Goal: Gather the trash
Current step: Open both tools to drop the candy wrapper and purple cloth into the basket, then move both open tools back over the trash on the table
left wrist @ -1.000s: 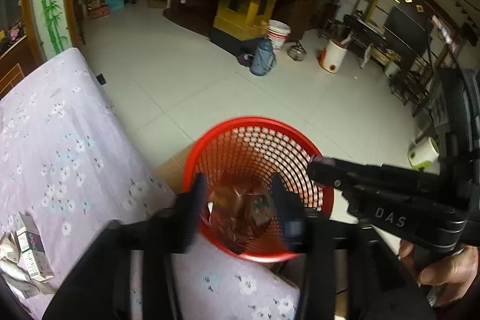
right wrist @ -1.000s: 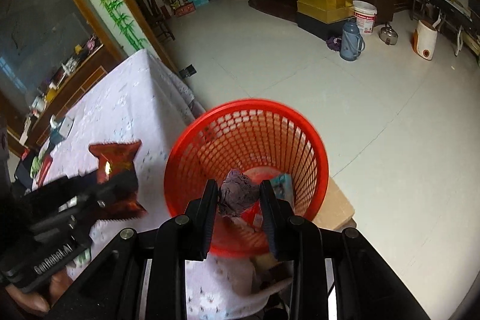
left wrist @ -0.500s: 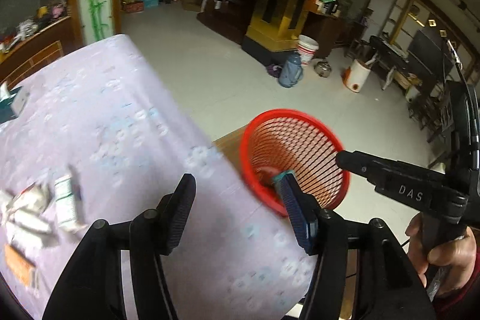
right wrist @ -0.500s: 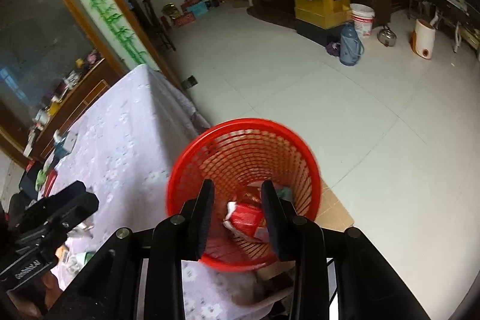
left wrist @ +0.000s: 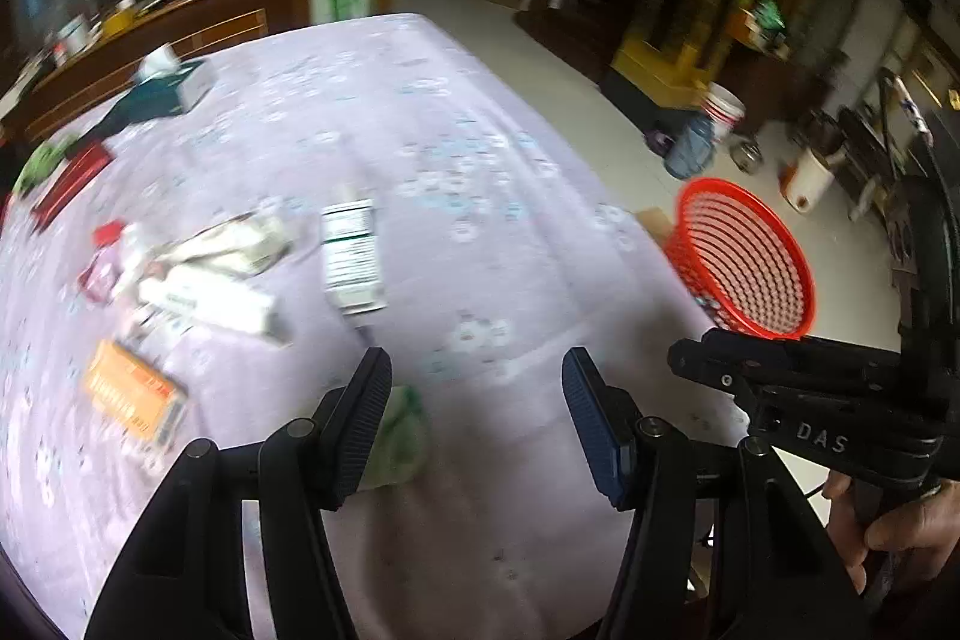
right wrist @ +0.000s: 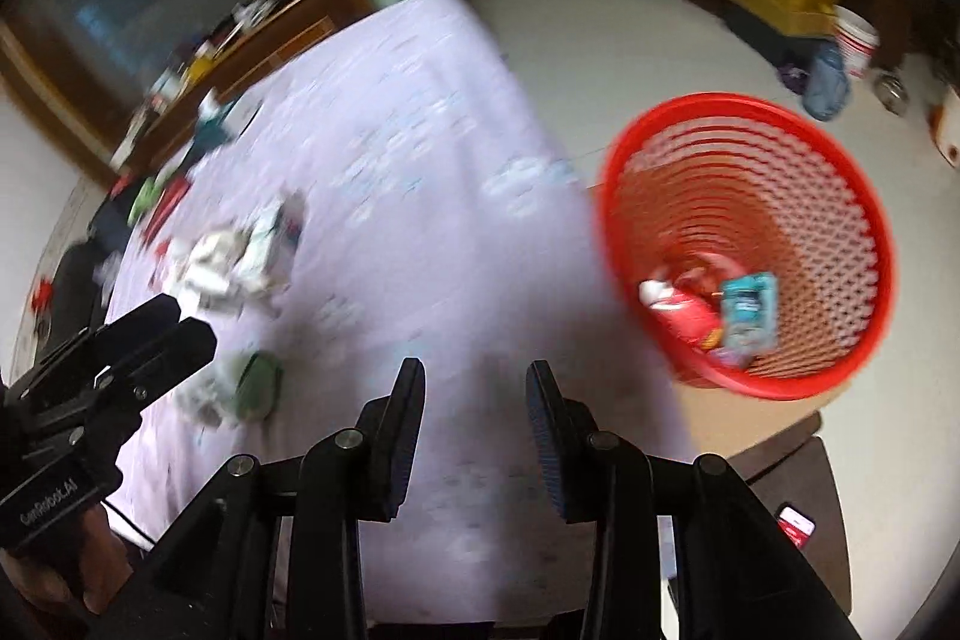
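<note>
My left gripper (left wrist: 474,370) hangs open and empty over the lilac flowered tablecloth (left wrist: 480,160). A crumpled green piece (left wrist: 402,430) lies just by its left finger. Further off lie a white and green box (left wrist: 351,259), a long white box (left wrist: 204,301), crumpled wrappers (left wrist: 234,244) and an orange pack (left wrist: 132,394). My right gripper (right wrist: 474,370) is over the table's near edge, its jaws opening with nothing between them. The red mesh basket (right wrist: 750,244) stands to its right, holding a red wrapper (right wrist: 684,316) and a teal packet (right wrist: 750,310).
The basket (left wrist: 744,262) rests on a low wooden stool (right wrist: 750,424) off the table's right corner. A teal tissue box (left wrist: 174,85) and a red item (left wrist: 72,184) sit at the table's far left. A blue jug (left wrist: 690,148) and white bucket (left wrist: 723,106) stand on the tiled floor.
Both grippers have swung left, from above the basket to over the table. The wrapper in the left gripper and the crumpled piece between the right fingers are gone from them.
</note>
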Demonstrator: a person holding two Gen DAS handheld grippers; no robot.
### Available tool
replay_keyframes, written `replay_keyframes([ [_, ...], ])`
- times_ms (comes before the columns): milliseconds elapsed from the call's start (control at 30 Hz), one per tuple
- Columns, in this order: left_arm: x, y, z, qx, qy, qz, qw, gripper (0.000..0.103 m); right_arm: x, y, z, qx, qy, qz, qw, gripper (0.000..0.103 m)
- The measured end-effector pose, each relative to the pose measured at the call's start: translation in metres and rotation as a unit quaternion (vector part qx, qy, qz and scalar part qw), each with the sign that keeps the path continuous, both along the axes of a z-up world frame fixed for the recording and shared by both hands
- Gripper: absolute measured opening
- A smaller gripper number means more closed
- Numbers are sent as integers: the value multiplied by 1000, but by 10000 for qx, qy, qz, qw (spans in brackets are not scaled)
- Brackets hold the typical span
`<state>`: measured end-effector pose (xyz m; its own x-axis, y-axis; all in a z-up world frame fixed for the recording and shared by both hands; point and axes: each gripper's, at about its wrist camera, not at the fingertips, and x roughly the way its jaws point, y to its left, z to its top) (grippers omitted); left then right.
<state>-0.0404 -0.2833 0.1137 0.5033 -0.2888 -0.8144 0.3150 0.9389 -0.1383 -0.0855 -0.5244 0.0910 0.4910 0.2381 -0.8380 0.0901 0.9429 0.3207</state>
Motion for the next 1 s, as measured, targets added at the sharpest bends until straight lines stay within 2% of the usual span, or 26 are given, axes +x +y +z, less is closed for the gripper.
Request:
replay_keyframes([
  [333, -9, 88, 2, -99, 3, 1071, 9942, 58, 26, 81, 0, -14, -10, 1021, 9948, 40],
  [533, -20, 128, -4, -112, 128, 1576, 9874, 58, 44, 128, -7, 116, 111, 1635, 9864, 44],
  [700, -31, 158, -9, -116, 192, 1963, 9803, 58, 64, 165, -18, 189, 225, 2209, 9748, 47],
  [800, -35, 171, -12, -133, 236, 2158, 9761, 58, 78, 185, -23, 226, 200, 2476, 9684, 56],
  [833, -36, 176, -13, -129, 242, 2218, 9747, 58, 85, 193, -26, 294, 219, 2587, 9653, 63],
  [1000, -41, 201, -16, -129, 277, 2537, 9668, 58, 107, 218, -52, 400, 478, 2847, 9566, 65],
])
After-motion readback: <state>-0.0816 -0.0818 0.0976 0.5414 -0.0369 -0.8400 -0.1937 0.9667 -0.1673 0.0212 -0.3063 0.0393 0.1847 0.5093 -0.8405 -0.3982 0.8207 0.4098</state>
